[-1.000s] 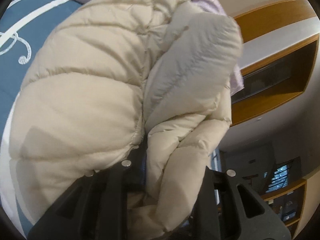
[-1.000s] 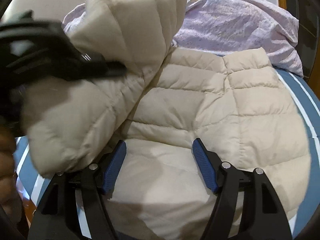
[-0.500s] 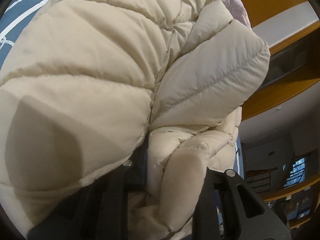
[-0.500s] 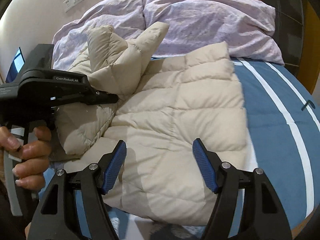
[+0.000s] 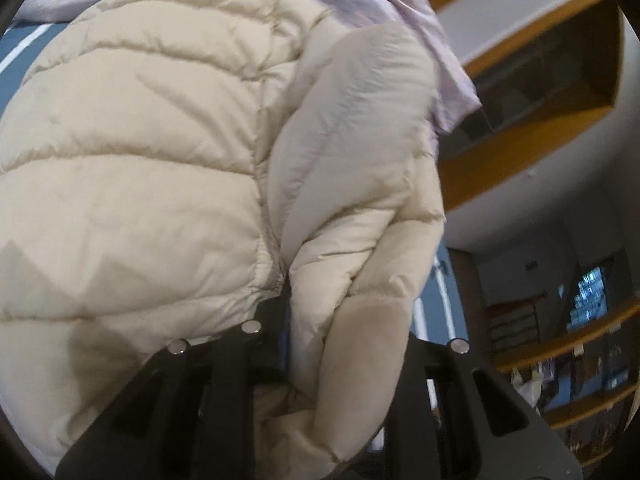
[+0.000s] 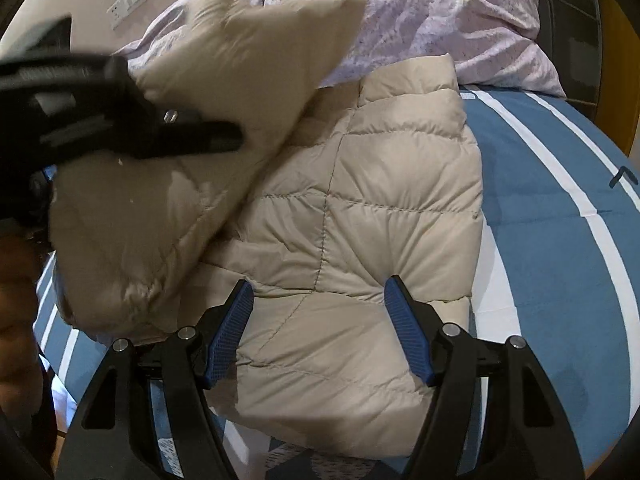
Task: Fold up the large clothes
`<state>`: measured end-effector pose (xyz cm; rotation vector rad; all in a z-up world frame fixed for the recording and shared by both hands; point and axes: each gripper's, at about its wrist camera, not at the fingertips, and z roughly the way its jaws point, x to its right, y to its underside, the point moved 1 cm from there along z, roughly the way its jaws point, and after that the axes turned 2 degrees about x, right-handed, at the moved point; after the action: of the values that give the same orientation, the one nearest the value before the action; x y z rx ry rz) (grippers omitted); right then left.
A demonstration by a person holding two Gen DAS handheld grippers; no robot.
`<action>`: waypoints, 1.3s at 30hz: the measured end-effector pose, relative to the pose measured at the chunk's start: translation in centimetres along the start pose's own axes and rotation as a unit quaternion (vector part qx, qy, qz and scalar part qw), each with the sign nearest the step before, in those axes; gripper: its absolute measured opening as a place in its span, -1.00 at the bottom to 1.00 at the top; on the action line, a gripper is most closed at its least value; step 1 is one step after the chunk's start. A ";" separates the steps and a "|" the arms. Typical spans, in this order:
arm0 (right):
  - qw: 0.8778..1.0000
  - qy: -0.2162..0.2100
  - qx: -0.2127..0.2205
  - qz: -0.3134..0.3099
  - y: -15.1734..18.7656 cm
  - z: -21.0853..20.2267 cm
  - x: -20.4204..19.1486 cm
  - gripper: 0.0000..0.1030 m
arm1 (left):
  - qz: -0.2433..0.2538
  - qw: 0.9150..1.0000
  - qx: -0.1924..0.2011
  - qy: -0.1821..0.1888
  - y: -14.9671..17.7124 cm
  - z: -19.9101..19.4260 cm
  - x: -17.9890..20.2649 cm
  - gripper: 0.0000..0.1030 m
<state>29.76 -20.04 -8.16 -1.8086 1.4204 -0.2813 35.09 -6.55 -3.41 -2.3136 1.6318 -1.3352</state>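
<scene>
Left to right, right wrist view: a hand (image 6: 16, 312) at the frame's left edge, blurred; the left tongs (image 6: 224, 138), black, jaws together and clamped on a lifted flap of the cream quilted jacket (image 6: 360, 208), which is also gripped in the left wrist view (image 5: 320, 320); the flap rises from the grip toward the upper right, its pointed end overlapping the lilac duvet (image 6: 420, 12); whether it is a sleeve or a front panel cannot be told. The jacket's body lies flat on the bed (image 6: 560, 220), on a blue cover with white stripes; its long axis runs from the near edge of the frame away toward the duvet, slightly tilted right at the far end. The right tongs (image 6: 320, 328) hang above the near part of the jacket, blue pads (image 6: 230, 336) apart, nothing between them. Left wrist view, far right: wooden shelving (image 5: 560, 80), blurred.
</scene>
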 end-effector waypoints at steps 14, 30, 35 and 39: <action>0.999 -0.009 0.008 0.029 0.4 -0.6 0.8 0.35 | 0.033 0.999 -0.015 0.040 -0.7 -2.6 1.1 0.50; 0.999 -0.001 0.006 0.036 0.5 -0.9 1.3 0.35 | 0.095 0.981 0.073 -0.155 -0.8 -8.8 -3.4 0.56; 0.999 0.005 0.009 0.033 0.6 -1.1 1.3 0.35 | 0.111 0.977 0.047 -0.178 0.6 -5.8 -4.2 0.56; 0.999 0.009 0.009 0.032 0.9 -1.2 1.7 0.35 | 0.120 0.975 0.038 -0.181 2.0 -3.5 -4.2 0.56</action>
<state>29.01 -22.11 -8.48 -1.7467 1.4804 -0.2784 30.94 -2.71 -4.69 -2.0781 1.6401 -0.8529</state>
